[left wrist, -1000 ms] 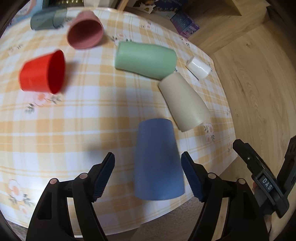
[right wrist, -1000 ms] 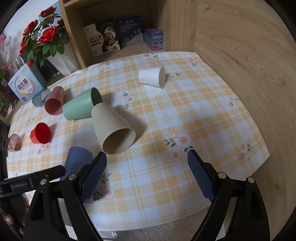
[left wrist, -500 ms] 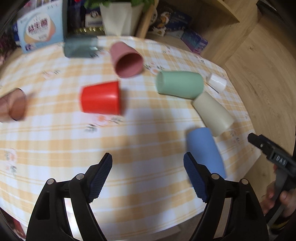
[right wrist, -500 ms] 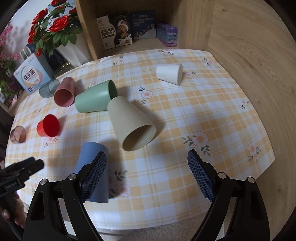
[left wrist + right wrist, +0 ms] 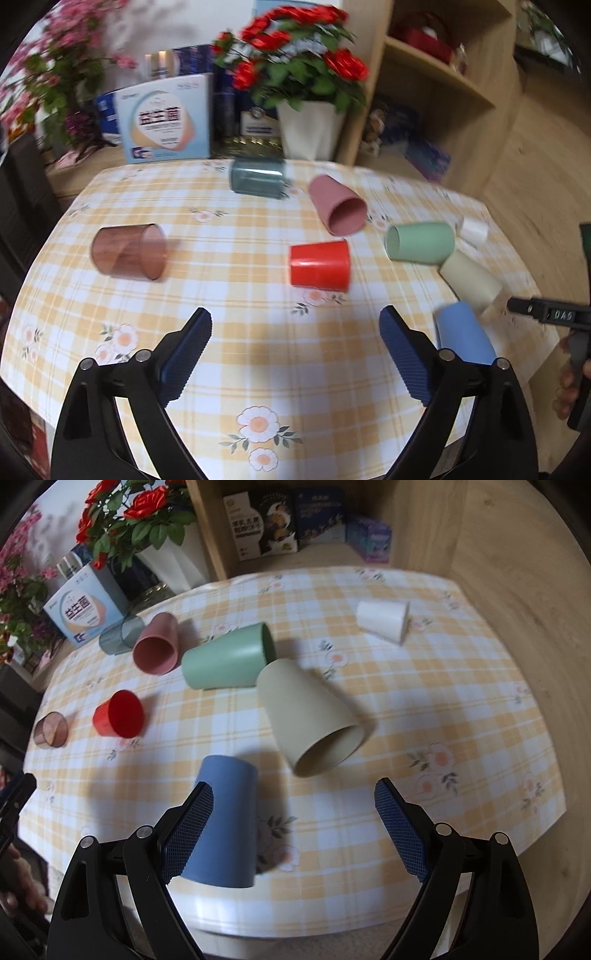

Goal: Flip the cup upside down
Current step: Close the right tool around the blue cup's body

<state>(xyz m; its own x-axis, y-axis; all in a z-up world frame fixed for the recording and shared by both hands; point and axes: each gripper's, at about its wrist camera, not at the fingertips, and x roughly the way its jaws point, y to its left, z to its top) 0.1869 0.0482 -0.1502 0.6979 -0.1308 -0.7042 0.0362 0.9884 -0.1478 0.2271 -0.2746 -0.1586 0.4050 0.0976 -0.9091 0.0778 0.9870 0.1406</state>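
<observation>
Several cups are on the checked tablecloth (image 5: 240, 295). A blue cup (image 5: 225, 819) stands upside down near the front edge; it also shows in the left wrist view (image 5: 463, 338). On their sides lie a beige cup (image 5: 310, 716), a green cup (image 5: 227, 659), a pink cup (image 5: 157, 648), a red cup (image 5: 319, 264), a white cup (image 5: 384, 620), a grey clear cup (image 5: 256, 177) and a brown clear cup (image 5: 127, 253). My left gripper (image 5: 295, 350) is open and empty, facing the red cup. My right gripper (image 5: 293, 827) is open and empty, just right of the blue cup.
A white vase of red roses (image 5: 306, 122) and a blue-white box (image 5: 166, 118) stand behind the table. A wooden shelf (image 5: 295, 520) with boxes is at the back. Wooden floor (image 5: 517, 590) lies to the right. The table edge is close below both grippers.
My left gripper has let go of the blue cup and swung left and up, now facing the red cup. My right gripper has moved closer over the blue and beige cups.
</observation>
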